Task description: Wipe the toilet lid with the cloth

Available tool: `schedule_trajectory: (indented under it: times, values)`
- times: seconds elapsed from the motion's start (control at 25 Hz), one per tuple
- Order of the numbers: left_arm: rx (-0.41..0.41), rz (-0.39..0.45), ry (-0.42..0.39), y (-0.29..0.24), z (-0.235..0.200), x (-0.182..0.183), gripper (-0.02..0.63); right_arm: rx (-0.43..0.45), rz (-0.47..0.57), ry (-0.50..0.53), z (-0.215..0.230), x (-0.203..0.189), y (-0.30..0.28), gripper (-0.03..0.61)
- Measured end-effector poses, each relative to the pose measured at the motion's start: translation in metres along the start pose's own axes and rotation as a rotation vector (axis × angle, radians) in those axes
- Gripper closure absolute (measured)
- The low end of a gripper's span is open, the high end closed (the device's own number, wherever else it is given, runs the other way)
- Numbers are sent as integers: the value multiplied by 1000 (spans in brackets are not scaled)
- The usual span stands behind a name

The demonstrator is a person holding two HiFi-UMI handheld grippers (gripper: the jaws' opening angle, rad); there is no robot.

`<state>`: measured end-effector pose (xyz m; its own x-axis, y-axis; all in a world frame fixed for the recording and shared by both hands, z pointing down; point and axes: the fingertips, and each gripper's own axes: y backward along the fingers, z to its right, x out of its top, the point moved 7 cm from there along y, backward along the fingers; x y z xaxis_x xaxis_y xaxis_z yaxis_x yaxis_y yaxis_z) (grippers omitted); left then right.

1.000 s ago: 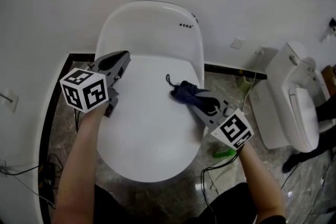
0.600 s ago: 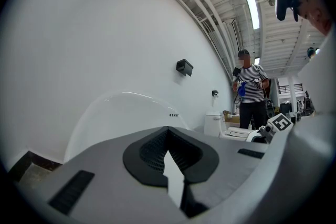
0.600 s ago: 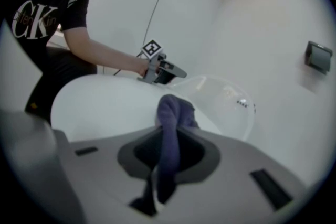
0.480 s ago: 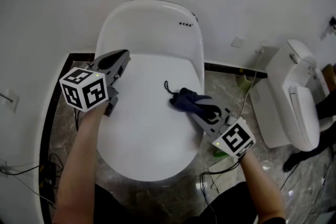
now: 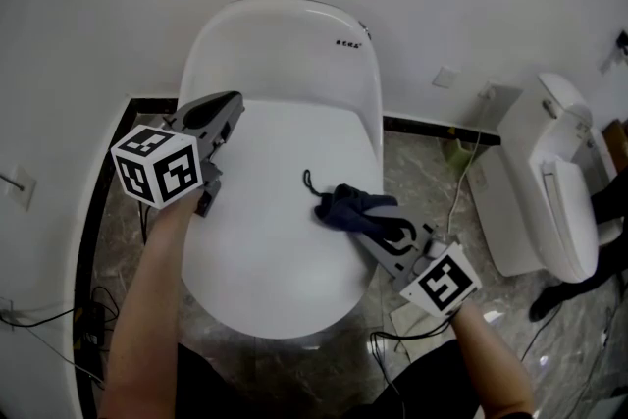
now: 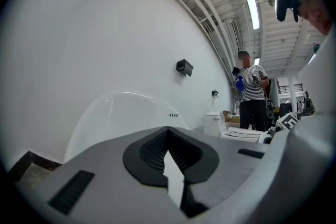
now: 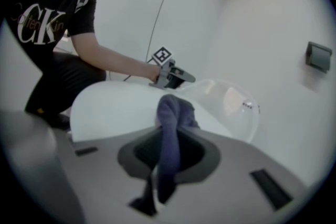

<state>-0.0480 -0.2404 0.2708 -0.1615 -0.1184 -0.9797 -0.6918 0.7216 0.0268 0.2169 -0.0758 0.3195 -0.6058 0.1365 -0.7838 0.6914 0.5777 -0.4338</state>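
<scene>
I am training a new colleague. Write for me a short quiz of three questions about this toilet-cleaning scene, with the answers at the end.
1. True or false: the toilet lid stands raised.
2. Fill in: in the head view, the left gripper is at the lid's ____ side.
3. The cloth is: A) loose on the lid; B) clamped in the right gripper; C) in the left gripper.
Key: 1 false; 2 left; 3 B.

We are seeing a dark navy cloth [image 5: 343,204] between the grey, black-padded jaws of our right gripper [image 5: 357,220], showing against the plain white toilet lid [image 5: 260,250]
</scene>
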Motion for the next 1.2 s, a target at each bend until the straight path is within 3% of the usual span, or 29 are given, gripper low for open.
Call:
schedule_trajectory:
  times: [0.92, 1.2]
  values:
    - [2, 1, -5, 0, 1, 0, 600, 48, -15, 17, -77, 11, 33, 511]
    - [6, 5, 2, 0, 0, 0, 600, -37, -39, 122, -55, 27, 28, 511]
